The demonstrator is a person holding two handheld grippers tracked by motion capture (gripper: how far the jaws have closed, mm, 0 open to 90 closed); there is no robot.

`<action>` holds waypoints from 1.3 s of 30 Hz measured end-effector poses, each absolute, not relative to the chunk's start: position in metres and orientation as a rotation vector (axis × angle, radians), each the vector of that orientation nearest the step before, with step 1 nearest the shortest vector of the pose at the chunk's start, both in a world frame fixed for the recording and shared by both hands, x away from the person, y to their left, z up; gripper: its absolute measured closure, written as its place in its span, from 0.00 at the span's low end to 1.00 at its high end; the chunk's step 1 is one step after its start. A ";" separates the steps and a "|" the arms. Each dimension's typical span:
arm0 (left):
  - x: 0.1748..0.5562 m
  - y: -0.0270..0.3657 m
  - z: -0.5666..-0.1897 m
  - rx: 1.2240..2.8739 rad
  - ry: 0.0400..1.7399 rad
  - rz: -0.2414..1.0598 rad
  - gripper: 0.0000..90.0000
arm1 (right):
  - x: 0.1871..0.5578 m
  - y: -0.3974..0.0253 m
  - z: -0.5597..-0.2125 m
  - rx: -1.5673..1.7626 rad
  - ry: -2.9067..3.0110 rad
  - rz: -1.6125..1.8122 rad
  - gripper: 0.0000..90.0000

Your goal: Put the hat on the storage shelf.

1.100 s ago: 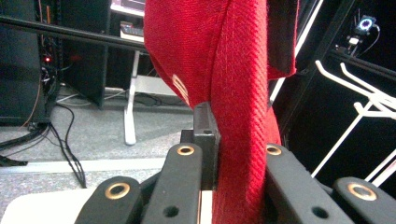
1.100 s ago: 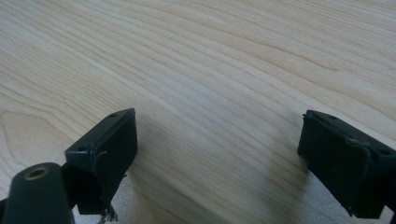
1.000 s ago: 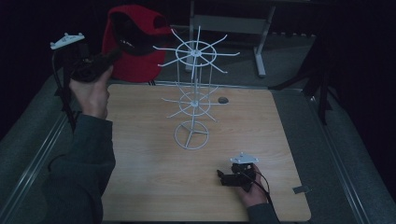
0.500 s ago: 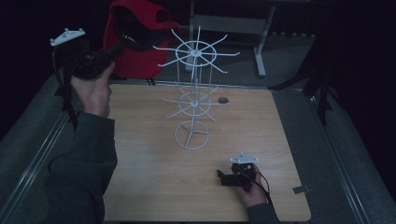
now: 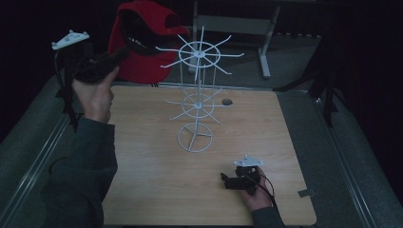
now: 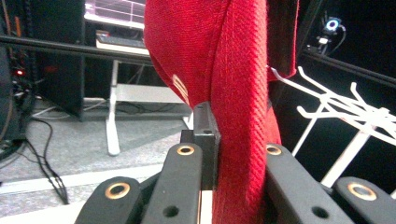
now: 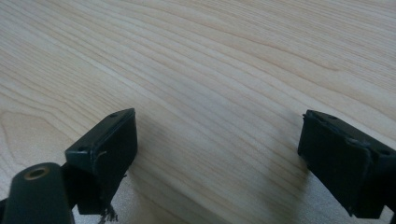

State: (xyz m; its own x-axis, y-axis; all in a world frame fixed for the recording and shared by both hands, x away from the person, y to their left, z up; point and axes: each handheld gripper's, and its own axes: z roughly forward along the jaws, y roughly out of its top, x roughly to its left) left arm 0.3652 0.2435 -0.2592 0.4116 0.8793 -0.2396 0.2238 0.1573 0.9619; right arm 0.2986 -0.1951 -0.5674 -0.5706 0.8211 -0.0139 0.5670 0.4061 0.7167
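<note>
Left gripper (image 5: 124, 49), raised high in the person's left hand (image 5: 95, 95) above the table's far left corner, has its jaws clamped on the edge of a red baseball cap (image 5: 142, 42). In the left gripper view the two black jaws press against either side of a fold of the cap's red twill (image 6: 233, 93), which rises straight up from between them; part of a pale embroidered mark shows on the cloth. The cap hangs in the air just beyond this gripper's tips, and just past the cap stands a white wire display rack (image 5: 197, 95), its top ring of hooked prongs close beside the cap's right edge. The prongs (image 6: 345, 105) show at the right of the left gripper view, near the cloth, though contact cannot be made out.

Right gripper (image 5: 227, 180) lies low on the wooden table (image 5: 142, 156), well apart from the cap and on the near side of the rack's round base. Its jaws stand wide apart with bare wood grain between them (image 7: 215, 140).
</note>
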 end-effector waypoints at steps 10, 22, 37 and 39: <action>0.357 0.253 -0.269 1.397 1.073 0.605 0.95 | 0.299 -0.195 -0.567 1.194 2.303 0.963 0.13; 0.352 0.251 -0.284 1.475 1.039 0.588 0.95 | 0.299 -0.195 -0.567 1.194 2.303 0.963 0.13; 0.354 0.247 -0.311 1.552 1.073 0.558 0.95 | 0.299 -0.195 -0.567 1.196 2.301 0.964 0.13; 0.355 0.246 -0.315 1.571 1.086 0.563 0.95 | 0.299 -0.195 -0.567 1.196 2.301 0.964 0.13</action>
